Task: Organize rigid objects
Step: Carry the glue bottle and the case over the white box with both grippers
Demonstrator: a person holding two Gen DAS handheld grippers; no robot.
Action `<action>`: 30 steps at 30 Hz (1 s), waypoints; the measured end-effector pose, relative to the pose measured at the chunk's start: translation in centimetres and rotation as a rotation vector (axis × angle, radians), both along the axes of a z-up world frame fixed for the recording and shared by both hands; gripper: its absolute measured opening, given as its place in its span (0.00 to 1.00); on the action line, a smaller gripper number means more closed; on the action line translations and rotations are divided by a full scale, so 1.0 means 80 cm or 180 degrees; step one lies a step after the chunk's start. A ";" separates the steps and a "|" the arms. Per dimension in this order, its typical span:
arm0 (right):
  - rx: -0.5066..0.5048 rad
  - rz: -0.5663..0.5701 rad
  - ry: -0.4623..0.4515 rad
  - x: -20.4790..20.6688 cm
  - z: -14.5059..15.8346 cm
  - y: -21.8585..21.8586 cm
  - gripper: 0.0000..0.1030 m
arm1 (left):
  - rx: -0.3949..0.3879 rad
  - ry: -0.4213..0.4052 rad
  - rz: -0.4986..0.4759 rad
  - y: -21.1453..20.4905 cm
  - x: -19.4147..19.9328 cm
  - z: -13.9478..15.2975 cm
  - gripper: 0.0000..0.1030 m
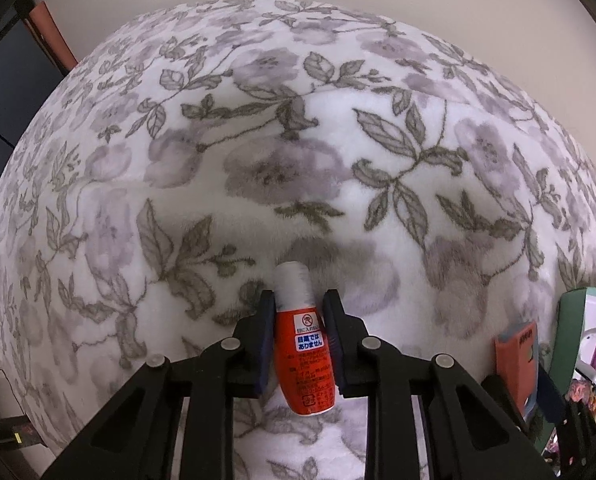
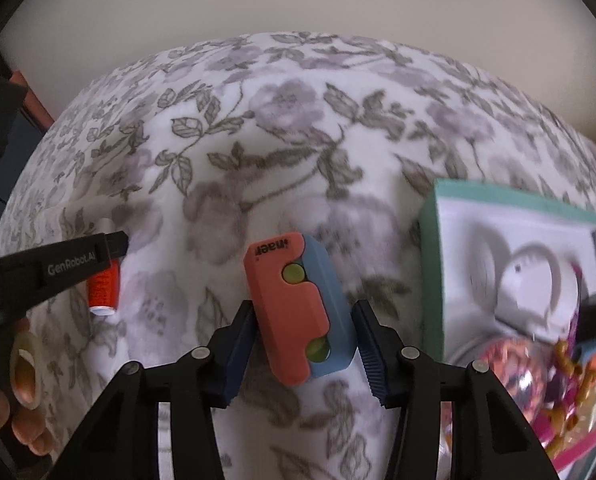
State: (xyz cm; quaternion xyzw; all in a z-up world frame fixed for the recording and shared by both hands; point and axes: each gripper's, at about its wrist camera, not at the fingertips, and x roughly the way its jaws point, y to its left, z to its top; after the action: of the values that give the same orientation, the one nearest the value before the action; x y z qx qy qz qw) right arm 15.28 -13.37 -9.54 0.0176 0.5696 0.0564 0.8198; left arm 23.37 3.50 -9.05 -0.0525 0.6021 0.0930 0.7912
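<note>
In the left wrist view, my left gripper (image 1: 299, 312) is shut on a small orange bottle (image 1: 303, 354) with a white cap, held just above the floral blanket (image 1: 258, 140). The bottle also shows in the right wrist view (image 2: 104, 286), with the left gripper's finger across it. In the right wrist view, my right gripper (image 2: 305, 320) is shut on a coral and blue plastic case (image 2: 301, 312) with two yellow-green buttons. That case also shows at the right edge of the left wrist view (image 1: 517, 360).
A teal-edged box (image 2: 509, 264) with a white headband-like item lies at the right on the blanket. Below it is a clear container (image 2: 537, 384) of colourful small items. A bare foot (image 2: 26, 424) shows at the lower left. A wall stands behind.
</note>
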 end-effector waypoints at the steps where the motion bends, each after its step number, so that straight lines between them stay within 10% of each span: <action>1: 0.0032 -0.0031 0.0021 -0.003 0.001 -0.003 0.50 | -0.0004 0.0005 -0.0002 0.002 -0.002 -0.001 0.25; 22: 0.0547 -0.0356 0.0087 -0.077 0.050 -0.060 0.42 | -0.0229 -0.0236 -0.0102 -0.046 -0.113 0.083 0.24; 26: 0.0565 -0.0322 -0.0008 -0.093 0.070 -0.065 0.23 | -0.0263 -0.0351 -0.0135 -0.054 -0.131 0.110 0.24; 30: 0.0542 -0.0279 -0.0067 -0.107 0.082 -0.067 0.21 | -0.0281 -0.0432 -0.0158 -0.051 -0.139 0.119 0.07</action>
State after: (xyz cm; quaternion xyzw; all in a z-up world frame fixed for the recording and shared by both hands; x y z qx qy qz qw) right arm 6.71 -18.74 -3.00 0.1115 0.5528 0.0688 0.8230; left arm 12.21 -0.56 0.44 -0.0786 0.5517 0.0430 0.8292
